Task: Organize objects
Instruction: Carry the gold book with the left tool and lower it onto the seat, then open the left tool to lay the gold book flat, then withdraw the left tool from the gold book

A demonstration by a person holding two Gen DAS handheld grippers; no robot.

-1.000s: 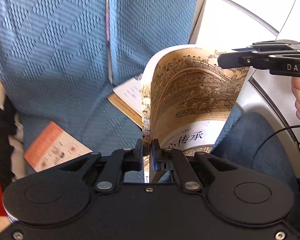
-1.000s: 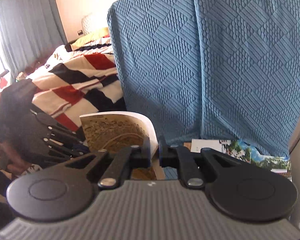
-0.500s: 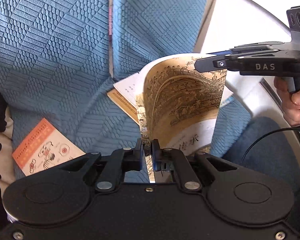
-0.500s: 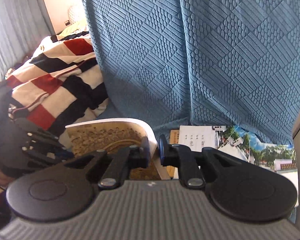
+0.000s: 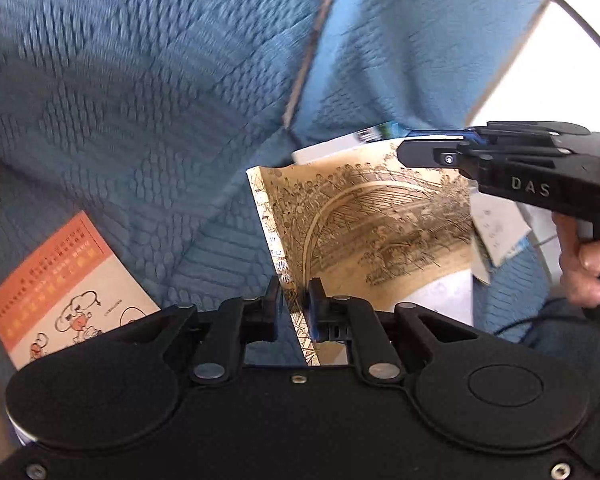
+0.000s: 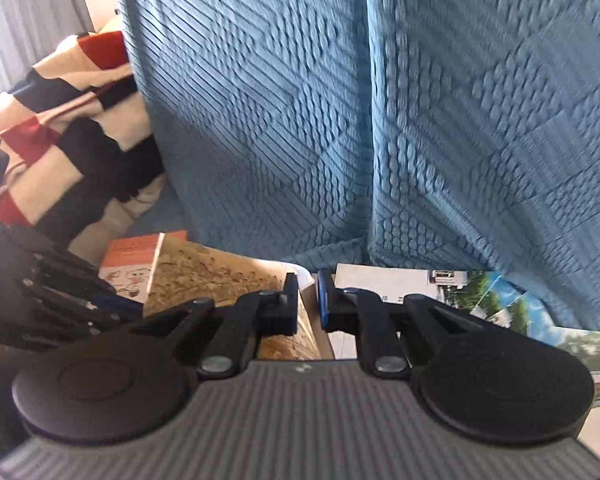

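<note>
A tan picture book is held up over the blue sofa seat by two grippers. Its near corner sits between the jaws of the left gripper, which are opening a little. Its far edge is pinched by the almost closed jaws of the right gripper. An orange booklet is seen lying flat on the seat, well apart. More booklets are spread just under the tan book.
</note>
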